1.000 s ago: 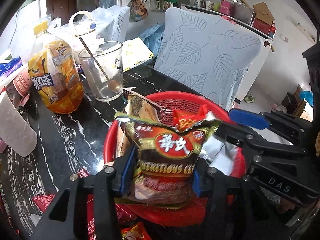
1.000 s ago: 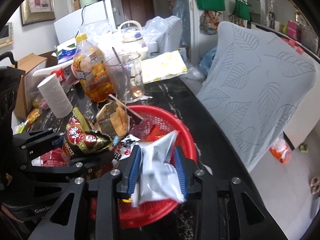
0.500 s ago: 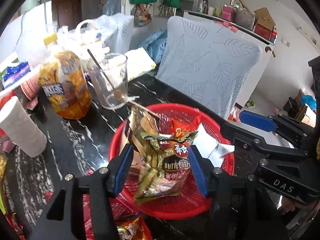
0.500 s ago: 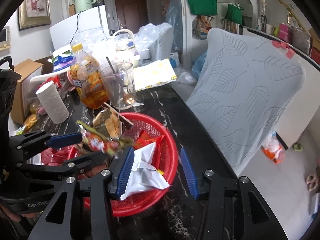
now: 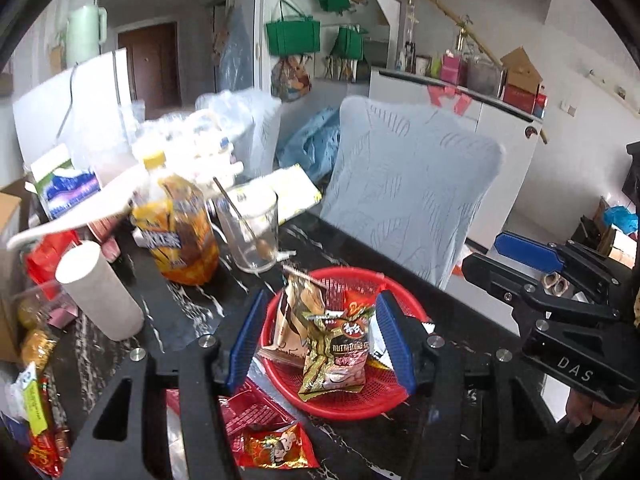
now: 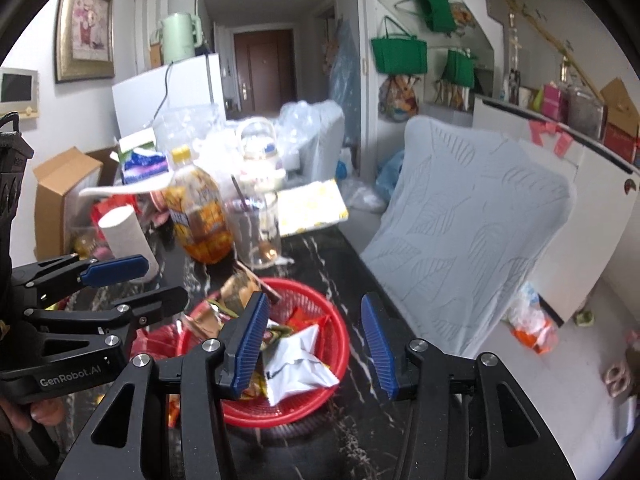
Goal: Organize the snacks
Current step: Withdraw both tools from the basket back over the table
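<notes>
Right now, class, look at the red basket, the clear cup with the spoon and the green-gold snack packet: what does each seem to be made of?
Red basket: probably moulded plastic, matte, with fine mesh walls.
Clear cup: glass or clear plastic; see-through with glossy glints, unclear which.
Green-gold snack packet: likely foil-lined plastic film; crinkled, shiny, printed.

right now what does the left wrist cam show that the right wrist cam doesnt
Only the left wrist view shows the red snack packet lying on the black table outside the basket. Only the right wrist view shows the framed picture on the wall. Both show the red basket holding snack packets, the glass, the tea bottle, and both grippers open and empty: left gripper, right gripper.
</notes>
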`<state>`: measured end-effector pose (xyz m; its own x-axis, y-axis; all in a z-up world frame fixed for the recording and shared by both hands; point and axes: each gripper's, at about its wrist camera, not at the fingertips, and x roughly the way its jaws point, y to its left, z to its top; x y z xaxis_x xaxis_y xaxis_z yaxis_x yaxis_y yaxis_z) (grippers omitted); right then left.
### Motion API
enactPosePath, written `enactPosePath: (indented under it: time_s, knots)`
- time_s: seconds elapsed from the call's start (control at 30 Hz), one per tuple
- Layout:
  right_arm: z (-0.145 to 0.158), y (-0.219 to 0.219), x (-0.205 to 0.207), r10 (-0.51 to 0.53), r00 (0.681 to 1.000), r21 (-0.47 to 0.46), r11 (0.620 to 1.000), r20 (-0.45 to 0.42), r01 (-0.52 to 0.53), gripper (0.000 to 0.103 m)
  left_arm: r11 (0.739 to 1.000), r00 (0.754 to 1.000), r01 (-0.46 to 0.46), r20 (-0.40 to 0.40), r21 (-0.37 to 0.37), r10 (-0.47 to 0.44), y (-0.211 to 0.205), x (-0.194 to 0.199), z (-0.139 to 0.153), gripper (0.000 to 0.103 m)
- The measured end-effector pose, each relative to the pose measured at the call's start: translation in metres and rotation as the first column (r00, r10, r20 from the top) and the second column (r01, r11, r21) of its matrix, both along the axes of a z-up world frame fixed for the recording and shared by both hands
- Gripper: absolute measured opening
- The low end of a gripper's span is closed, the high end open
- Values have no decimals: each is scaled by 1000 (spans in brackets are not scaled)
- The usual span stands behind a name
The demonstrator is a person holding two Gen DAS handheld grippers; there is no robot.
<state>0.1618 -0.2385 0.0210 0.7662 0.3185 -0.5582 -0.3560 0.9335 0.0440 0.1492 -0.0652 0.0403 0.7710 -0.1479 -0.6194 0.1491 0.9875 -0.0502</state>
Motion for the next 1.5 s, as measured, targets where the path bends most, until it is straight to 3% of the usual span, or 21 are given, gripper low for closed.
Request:
enactPosePath:
  time_s: [0.17,0.27,0.3,0.47,0.73,0.9,1.13,1.5]
  knots:
    - [23,-2,-25,-7,998,3,1000,63,7,51,1000,997,-2,79,9,1,1,-28,25,56]
    - [34,-6,-43,-13,995,5,1000,99,13,55,1000,993,-2,122,6,1,1,-47,36,78]
    - [36,-8,-51,-17,994,5,1000,109,17,55,1000,990,-3,141,5,3,0,-54,39,82]
    - [43,-12,-79,-30,992,12,1000,125,29,58,1000,984,7,177,20,-11,-2,-82,48,82]
    - [42,-13,-122,-35,989,10,999,146,34,77,999,984,25,176,24,-29,-2,-120,45,82]
    - [37,-11,-146,-38,988,7,999,152,38,82,999,987,30,160,19,-33,1,-142,37,82]
    - [15,-7,-171,-26,994,19,1000,102,25,83,999,992,41,116,34,-45,5,-164,15,82]
    - [-23,8,-183,29,1000,25,999,1,-29,83,1000,1000,4,16,-11,-4,26,-175,-23,82]
